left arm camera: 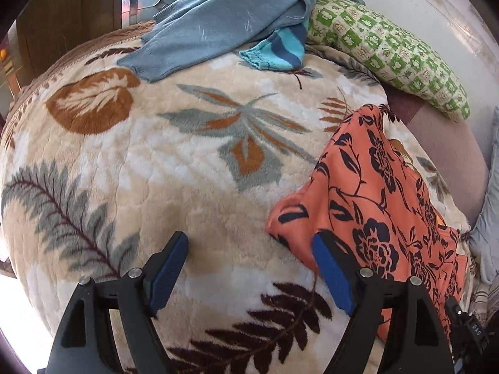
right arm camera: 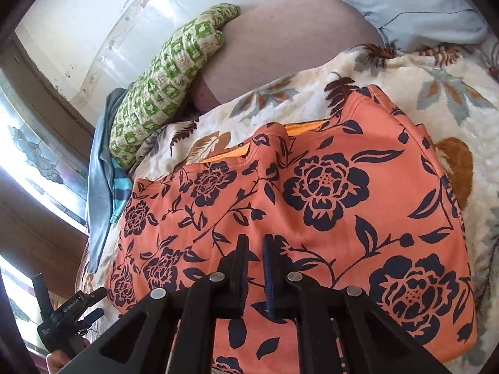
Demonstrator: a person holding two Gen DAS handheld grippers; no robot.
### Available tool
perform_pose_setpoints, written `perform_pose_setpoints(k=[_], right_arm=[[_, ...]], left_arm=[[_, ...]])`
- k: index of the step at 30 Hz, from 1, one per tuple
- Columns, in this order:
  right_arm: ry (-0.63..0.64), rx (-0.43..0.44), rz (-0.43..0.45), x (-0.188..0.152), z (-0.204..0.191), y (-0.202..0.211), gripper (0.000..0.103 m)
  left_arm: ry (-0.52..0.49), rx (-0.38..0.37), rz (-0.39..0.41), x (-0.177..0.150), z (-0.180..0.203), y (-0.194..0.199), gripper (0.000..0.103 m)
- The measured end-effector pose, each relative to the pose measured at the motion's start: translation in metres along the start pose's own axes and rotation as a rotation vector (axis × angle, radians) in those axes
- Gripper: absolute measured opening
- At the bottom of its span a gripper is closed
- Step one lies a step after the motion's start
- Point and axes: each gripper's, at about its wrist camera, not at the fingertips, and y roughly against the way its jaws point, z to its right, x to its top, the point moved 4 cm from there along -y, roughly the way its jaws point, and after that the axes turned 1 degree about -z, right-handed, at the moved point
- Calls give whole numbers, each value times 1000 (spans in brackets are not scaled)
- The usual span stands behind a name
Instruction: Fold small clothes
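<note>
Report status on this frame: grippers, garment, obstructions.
Left gripper open above the blanket, empty. Right gripper nearly shut over the orange floral garment, grip unclear. Garment lies flat. Nothing in the way.

This is a bedroom in a home. A bed is covered by a fluffy blanket (left arm camera: 149, 162) with a leaf pattern, and a green patterned pillow (left arm camera: 389, 53) lies against the white wall (left arm camera: 430, 6). Loose clothes, like a blue sweater (left arm camera: 218, 28), lie on it near a window (right arm camera: 28, 152).
</note>
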Motion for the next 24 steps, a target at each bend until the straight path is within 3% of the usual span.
perform_pose_setpoints(k=[2,8,13,14,15,18,22,24], right_arm=[[-42,-48,-117,-9,14,-22,11],[-157,82,-147,-6,34,-27,11],[-173,124,-162,-6,39,-27,11],[-170,124,-163,-5,39,-26,11],[-166,123,-164,-5,38,-26,11],[-148,119,-165,-6,36,-25,11],[-145,128,-174,-6,39,-23,11],[-151,134,-179,-6,39,-24,11]], left_arm=[[-8,10,0,-4,5,-3,85],[23,-19,-3,2,18,-15,95],[38,-45,19,9,31,-16,96],[34,-61,17,11,35,-15,94],[26,-81,16,13,40,-14,79],[-21,-65,19,10,51,-13,53],[-8,-82,31,2,45,-18,47],[23,-111,41,1,42,-20,55]])
